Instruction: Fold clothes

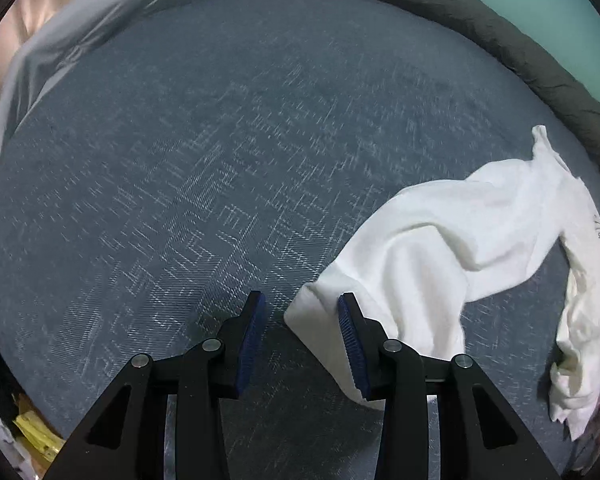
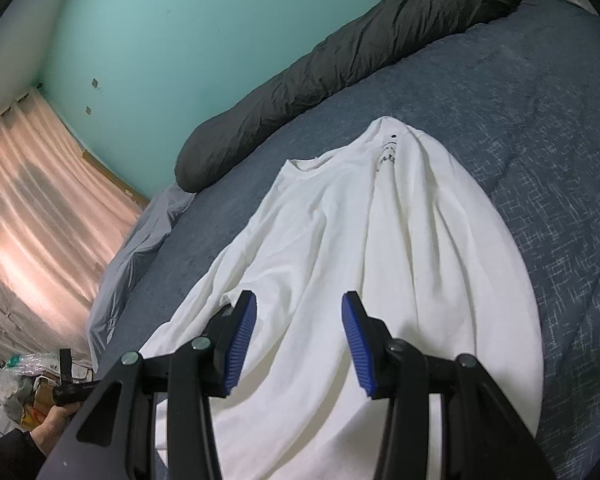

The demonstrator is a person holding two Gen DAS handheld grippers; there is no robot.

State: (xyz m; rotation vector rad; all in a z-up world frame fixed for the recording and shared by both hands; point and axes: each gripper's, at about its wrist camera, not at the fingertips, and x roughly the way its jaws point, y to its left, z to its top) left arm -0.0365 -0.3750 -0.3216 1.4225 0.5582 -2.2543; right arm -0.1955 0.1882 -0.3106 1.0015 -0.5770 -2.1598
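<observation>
A white shirt lies spread out on a big bed with a blue blanket. The shirt has a small black drawing near its far end. It is wrinkly, with long folds running along it.

The left gripper points down at the bed. Its jaws are spread apart. One end of a white sleeve lies by the right jaw, and part of it sits in the gap between the jaws. The pads do not pinch it. The rest of that cloth runs off to the right across the blanket.

The right gripper hangs over the near part of the shirt. Its jaws are spread too, with nothing squeezed between them. The shirt lies below them.

A long dark gray pillow runs along the far edge of the bed, next to the teal wall. A light gray sheet is bunched at the bed's side. Pink curtains hang past it. Bags and boxes sit in a pile low by the bed. A person's hand holds a black handle there.
</observation>
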